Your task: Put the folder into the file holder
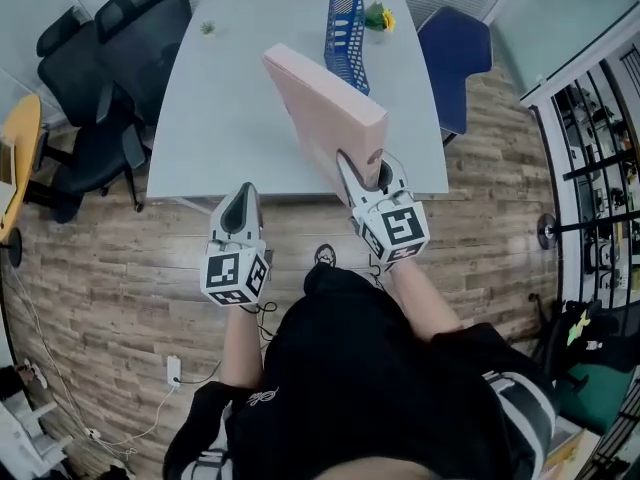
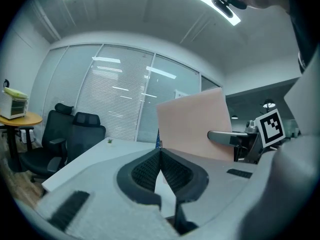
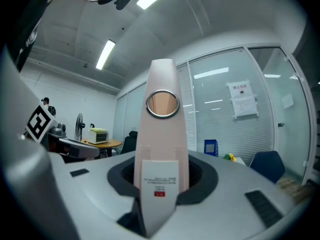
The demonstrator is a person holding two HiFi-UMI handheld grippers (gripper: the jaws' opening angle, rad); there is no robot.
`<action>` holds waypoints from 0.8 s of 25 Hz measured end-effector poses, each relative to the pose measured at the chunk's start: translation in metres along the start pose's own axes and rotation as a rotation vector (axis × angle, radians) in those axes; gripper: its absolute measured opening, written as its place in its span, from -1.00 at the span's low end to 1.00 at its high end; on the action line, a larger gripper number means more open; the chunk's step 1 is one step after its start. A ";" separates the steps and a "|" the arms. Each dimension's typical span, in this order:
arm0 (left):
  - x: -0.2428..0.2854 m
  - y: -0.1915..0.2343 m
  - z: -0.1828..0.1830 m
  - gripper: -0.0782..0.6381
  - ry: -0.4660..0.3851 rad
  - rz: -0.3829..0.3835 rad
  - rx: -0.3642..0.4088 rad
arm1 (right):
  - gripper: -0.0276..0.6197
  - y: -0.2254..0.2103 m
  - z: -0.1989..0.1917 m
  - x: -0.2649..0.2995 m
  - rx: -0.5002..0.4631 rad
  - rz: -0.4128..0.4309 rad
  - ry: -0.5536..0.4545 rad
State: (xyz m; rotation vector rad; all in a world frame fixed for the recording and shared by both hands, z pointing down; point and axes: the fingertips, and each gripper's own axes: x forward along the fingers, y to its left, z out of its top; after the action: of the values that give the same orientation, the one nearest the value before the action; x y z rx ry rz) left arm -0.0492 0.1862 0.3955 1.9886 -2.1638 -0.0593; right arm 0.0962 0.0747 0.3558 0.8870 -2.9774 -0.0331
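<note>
1. With the right tongs point(image 1: 365, 171) point(image 3: 161, 181), gripped the pink folder point(image 1: 322, 108) point(image 3: 161, 144) by its spine, jaws clenched on both flat sides, below the ring hole and round the white label.
2. Held the left tongs point(image 1: 244, 193) point(image 2: 160, 156) clenched on nothing, pads pressed together, just beside the right pair and short of the worktop's point(image 1: 235, 98) near edge.
3. Carried the folder in the air, on edge, slanting up and away over the near part of the worktop.
4. Saw the blue file holder point(image 1: 347, 26) point(image 3: 210, 147) standing at the worktop's far side, with a yellow flower point(image 1: 379, 16) just beside it.
5. Noted black office chairs point(image 1: 120, 53) to the worktop's left, a blue chair point(image 1: 456, 48) to its right, and wooden floor point(image 1: 110, 268) beneath.
</note>
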 end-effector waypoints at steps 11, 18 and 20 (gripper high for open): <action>0.130 0.003 0.027 -0.79 0.038 -0.086 0.025 | -0.50 -0.100 0.018 0.050 0.052 -0.117 -0.061; 0.184 0.002 0.024 -0.79 0.083 -0.183 0.043 | -0.50 -0.136 0.024 0.063 0.073 -0.224 -0.103; 0.204 0.005 0.025 -0.79 0.088 -0.224 0.045 | -0.50 -0.142 0.023 0.069 0.066 -0.262 -0.099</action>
State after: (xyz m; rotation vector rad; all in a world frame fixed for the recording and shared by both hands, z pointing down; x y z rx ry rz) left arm -0.0735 -0.0176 0.3966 2.2071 -1.8978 0.0424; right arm 0.1151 -0.0817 0.3304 1.3150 -2.9429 0.0150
